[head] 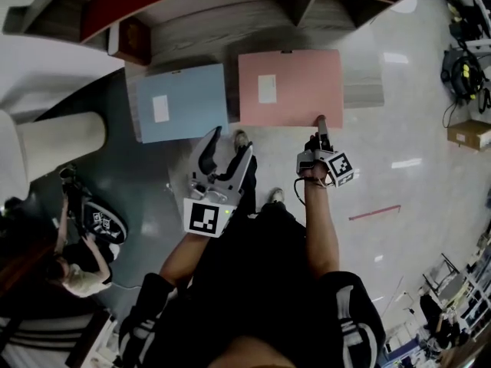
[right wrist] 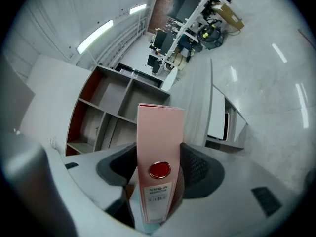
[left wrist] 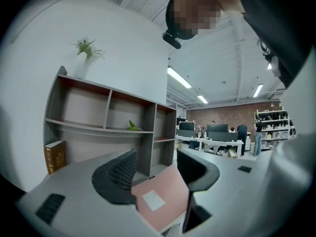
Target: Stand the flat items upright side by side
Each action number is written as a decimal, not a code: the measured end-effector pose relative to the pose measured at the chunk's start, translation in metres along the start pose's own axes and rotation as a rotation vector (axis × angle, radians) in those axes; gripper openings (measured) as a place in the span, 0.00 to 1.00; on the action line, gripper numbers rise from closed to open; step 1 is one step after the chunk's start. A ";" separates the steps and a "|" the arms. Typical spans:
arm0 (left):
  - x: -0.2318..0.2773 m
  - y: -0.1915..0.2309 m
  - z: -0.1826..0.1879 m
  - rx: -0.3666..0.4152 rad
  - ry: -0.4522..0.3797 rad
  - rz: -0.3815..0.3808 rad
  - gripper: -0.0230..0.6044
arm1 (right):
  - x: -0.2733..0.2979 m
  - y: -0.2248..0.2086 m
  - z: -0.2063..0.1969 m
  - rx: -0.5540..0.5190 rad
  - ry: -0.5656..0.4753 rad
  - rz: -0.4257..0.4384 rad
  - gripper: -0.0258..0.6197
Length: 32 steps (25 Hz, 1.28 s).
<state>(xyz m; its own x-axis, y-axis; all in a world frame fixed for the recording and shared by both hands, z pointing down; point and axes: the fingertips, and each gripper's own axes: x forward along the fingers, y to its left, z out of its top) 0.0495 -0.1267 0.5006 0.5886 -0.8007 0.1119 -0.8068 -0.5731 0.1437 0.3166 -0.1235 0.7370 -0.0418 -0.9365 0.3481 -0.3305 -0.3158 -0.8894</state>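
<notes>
On the low ledge [head: 367,92] before the shelf [head: 253,14], the pink binder [head: 290,88] and the blue binder [head: 180,102] lie flat, side by side and slightly apart, neither yet upright. The right gripper [head: 321,125] is clamped on the pink binder's spine [right wrist: 159,152] at its near edge, towards the right corner; both pads appear to be in contact. The left gripper [head: 229,148] hangs released and empty, short of both binders. Assessment: the lift of the pink binder is only beginning. An off-centre hold on a wide spine is liable to let the binder swing or its cover fall open. Recommend pivoting it slowly on its far edge and bringing the left gripper in to steady the free face. Set it square, leaving room alongside for the blue binder.
</notes>
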 end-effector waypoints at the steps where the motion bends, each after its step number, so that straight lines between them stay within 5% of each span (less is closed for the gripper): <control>1: 0.000 0.002 0.004 -0.004 -0.005 0.002 0.44 | -0.002 0.010 0.005 -0.037 -0.006 -0.003 0.47; 8: 0.006 0.023 0.041 0.001 -0.045 0.003 0.44 | -0.007 0.097 0.035 -0.357 -0.060 0.006 0.47; 20: 0.011 0.072 0.080 -0.002 -0.072 -0.040 0.44 | 0.009 0.216 0.018 -0.822 -0.130 0.005 0.46; 32: 0.013 0.085 0.111 0.012 -0.134 -0.060 0.44 | 0.014 0.257 0.002 -1.084 -0.210 -0.029 0.46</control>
<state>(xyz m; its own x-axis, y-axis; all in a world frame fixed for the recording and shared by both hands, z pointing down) -0.0167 -0.2053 0.4049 0.6239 -0.7809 -0.0293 -0.7717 -0.6216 0.1346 0.2329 -0.2184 0.5126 0.1060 -0.9707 0.2159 -0.9845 -0.1330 -0.1145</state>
